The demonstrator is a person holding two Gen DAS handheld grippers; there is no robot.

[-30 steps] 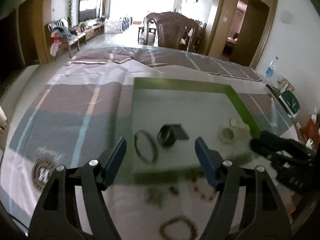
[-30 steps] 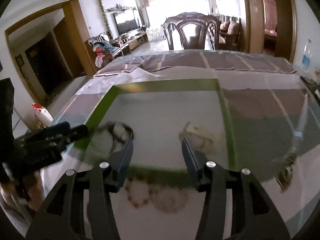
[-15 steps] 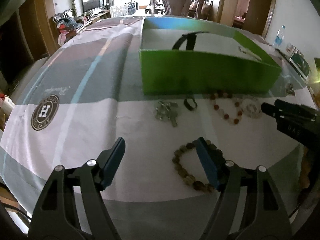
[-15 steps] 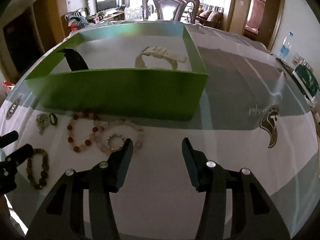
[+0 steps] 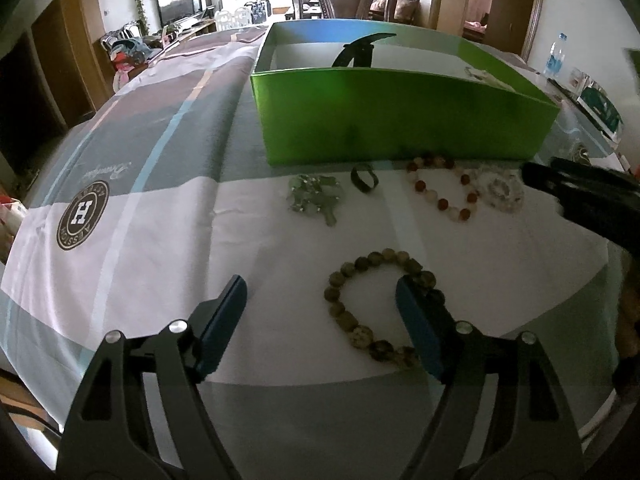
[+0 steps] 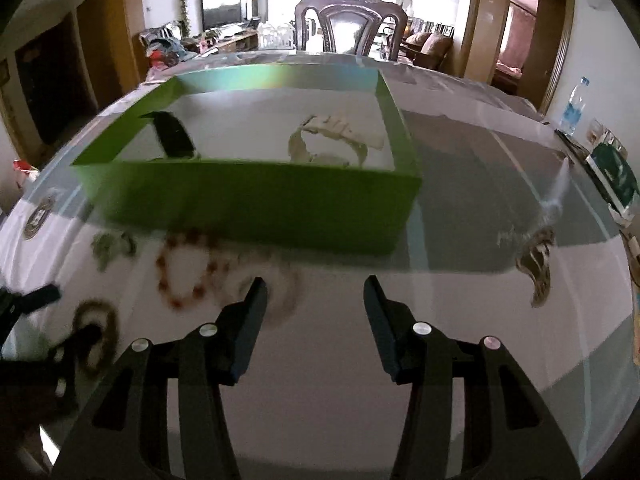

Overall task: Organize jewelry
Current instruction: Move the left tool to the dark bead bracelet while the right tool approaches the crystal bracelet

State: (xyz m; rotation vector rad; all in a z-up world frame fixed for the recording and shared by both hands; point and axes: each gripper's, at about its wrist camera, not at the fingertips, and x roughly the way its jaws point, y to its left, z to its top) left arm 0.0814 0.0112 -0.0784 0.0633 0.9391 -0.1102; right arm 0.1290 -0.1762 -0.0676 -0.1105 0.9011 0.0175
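Note:
A green box (image 5: pixel 400 116) (image 6: pixel 248 196) stands on the table and holds a black watch (image 6: pixel 174 136) and a white watch (image 6: pixel 332 140). In front of it lie a silver brooch (image 5: pixel 316 198), a dark ring (image 5: pixel 364 178), a red-and-white bead bracelet (image 5: pixel 440 188), a clear bead bracelet (image 5: pixel 500 194) and an olive stone-bead bracelet (image 5: pixel 380 304). My left gripper (image 5: pixel 320 300) is open low over the cloth, its right finger (image 5: pixel 416 320) over the olive bracelet. My right gripper (image 6: pixel 314 304) is open and empty, near the blurred clear bracelet (image 6: pixel 276 292).
A patterned tablecloth (image 5: pixel 120 200) covers the table. A water bottle (image 6: pixel 574 104) and a green-and-white packet (image 6: pixel 612 176) stand at the right edge. A dark wooden chair (image 6: pixel 350 24) is behind the box.
Both grippers have come down from above the box to the loose jewelry in front of it. The left gripper moved closer to the olive bracelet. Both stayed open.

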